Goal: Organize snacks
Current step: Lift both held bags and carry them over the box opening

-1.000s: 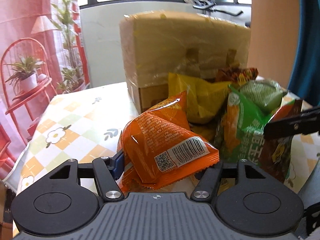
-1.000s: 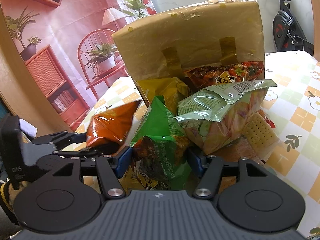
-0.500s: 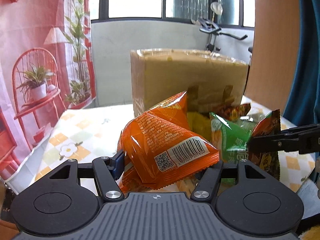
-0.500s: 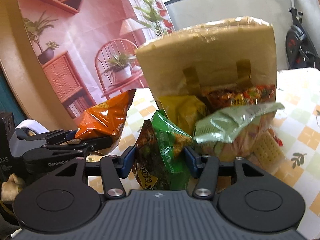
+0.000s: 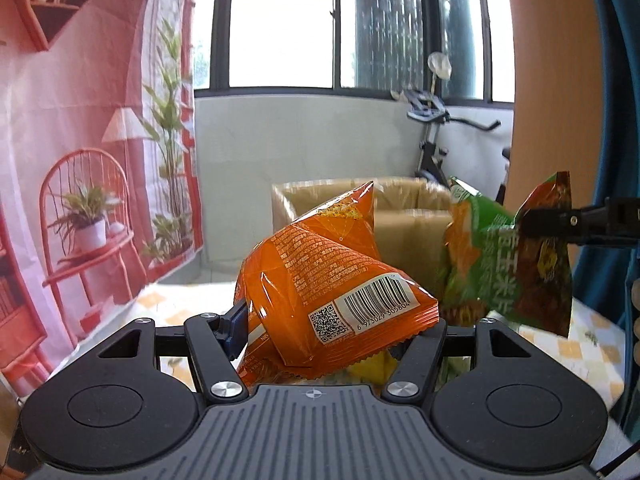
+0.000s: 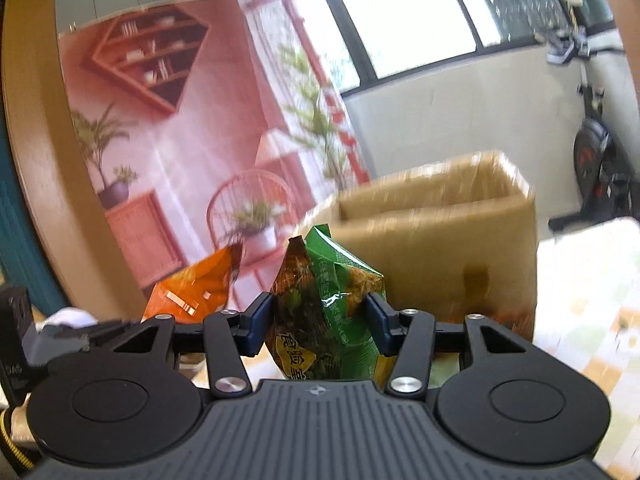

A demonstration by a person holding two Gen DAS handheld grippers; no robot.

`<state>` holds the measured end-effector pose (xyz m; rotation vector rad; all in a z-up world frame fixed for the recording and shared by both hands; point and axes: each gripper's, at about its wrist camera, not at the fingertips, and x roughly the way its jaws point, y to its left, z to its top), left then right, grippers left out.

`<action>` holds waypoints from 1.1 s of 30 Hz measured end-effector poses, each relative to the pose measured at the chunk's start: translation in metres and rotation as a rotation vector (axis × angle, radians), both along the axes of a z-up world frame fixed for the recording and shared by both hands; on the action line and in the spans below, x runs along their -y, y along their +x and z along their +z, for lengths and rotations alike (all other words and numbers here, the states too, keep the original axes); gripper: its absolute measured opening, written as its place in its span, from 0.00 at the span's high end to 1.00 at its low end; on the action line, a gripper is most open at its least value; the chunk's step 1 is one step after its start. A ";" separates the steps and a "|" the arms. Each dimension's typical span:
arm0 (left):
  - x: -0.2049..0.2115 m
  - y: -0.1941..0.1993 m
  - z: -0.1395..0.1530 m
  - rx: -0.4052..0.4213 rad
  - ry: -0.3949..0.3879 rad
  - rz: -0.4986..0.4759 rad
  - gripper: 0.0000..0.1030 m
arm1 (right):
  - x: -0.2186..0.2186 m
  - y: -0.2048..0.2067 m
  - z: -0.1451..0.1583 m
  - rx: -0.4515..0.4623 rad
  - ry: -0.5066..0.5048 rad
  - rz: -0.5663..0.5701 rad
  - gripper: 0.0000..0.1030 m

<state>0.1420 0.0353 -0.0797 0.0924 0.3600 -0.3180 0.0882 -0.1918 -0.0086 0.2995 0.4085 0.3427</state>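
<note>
Orange foil fills my left wrist view: the orange snack bag (image 5: 328, 276) is clamped in my left gripper (image 5: 332, 330), its fingers pinching the bag's near end, barcode face up, the pointed far corner sticking up in the air. Beyond it stands the cardboard box (image 5: 404, 204), open at the top, on the checked tablecloth (image 5: 592, 344). Off to the right, the green snack bag (image 5: 504, 256) hangs from my right gripper's fingers (image 5: 568, 222), clear of the table.

Over to the right wrist view, and it's blurry. My right gripper (image 6: 320, 322) is squeezed shut on the green snack bag (image 6: 328, 304), pads pressing both sides of its puffed middle. The cardboard box (image 6: 440, 240) sits just beyond and to the right, mouth visible. The orange snack bag (image 6: 196, 292) shows at near left.

I'd say both bags are headed for the box. The risks: slick, air-filled foil could slip out of either pinch, and with two bags side by side they might collide over the opening or snag on the rim and tip out.
</note>
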 end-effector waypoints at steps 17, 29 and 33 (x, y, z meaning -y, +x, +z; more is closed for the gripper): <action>0.062 0.097 0.043 0.065 0.002 -0.033 0.35 | 0.043 0.103 0.048 0.168 -0.094 -0.092 0.51; 0.094 0.162 0.043 0.000 0.032 -0.036 0.35 | 0.059 0.198 0.035 0.101 -0.086 -0.118 0.51; 0.099 0.179 0.038 -0.029 0.046 -0.031 0.35 | 0.067 0.216 0.020 0.047 -0.058 -0.134 0.51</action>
